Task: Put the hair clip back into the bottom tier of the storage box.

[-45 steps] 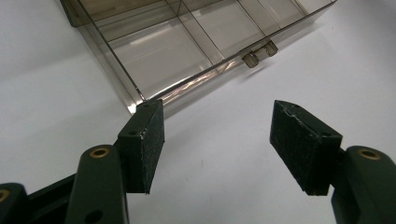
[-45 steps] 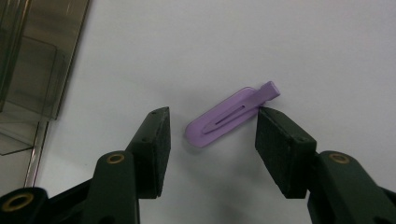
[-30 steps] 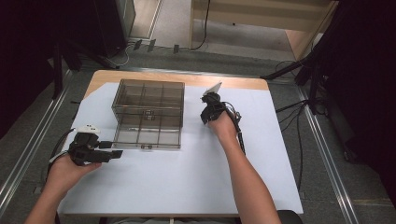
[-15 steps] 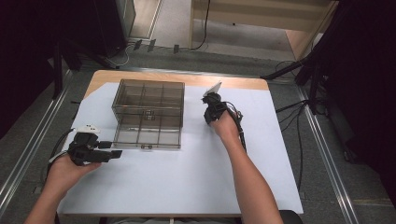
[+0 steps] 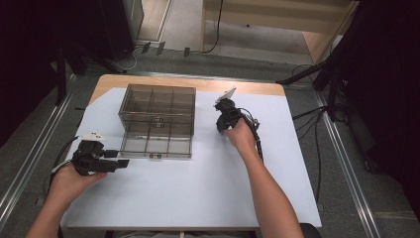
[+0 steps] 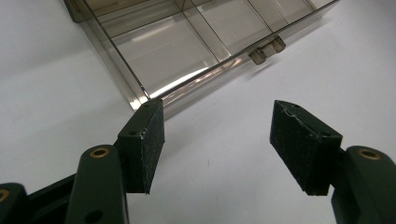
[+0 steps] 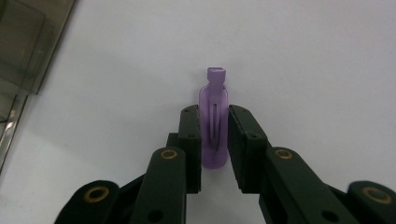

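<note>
A small purple hair clip (image 7: 213,91) lies on the white tabletop (image 7: 303,56), and my right gripper (image 7: 214,114) is shut on it, both pads pressing its sides. In the high view that right gripper (image 5: 221,127) points down at the table just right of a clear smoky compartment box (image 5: 157,119). My left gripper (image 5: 121,157) rests at the box's near left corner. In the left gripper view it (image 6: 219,126) stands open with nothing between the pads, and the box's corner (image 6: 144,95) touches or nearly touches one fingertip (image 6: 149,140).
The box has a lid with two small latches (image 6: 266,50) on its near side. White sheet (image 5: 198,188) covers most of the wooden table. Cables trail from both grippers. Dark stands and floor rails surround the table.
</note>
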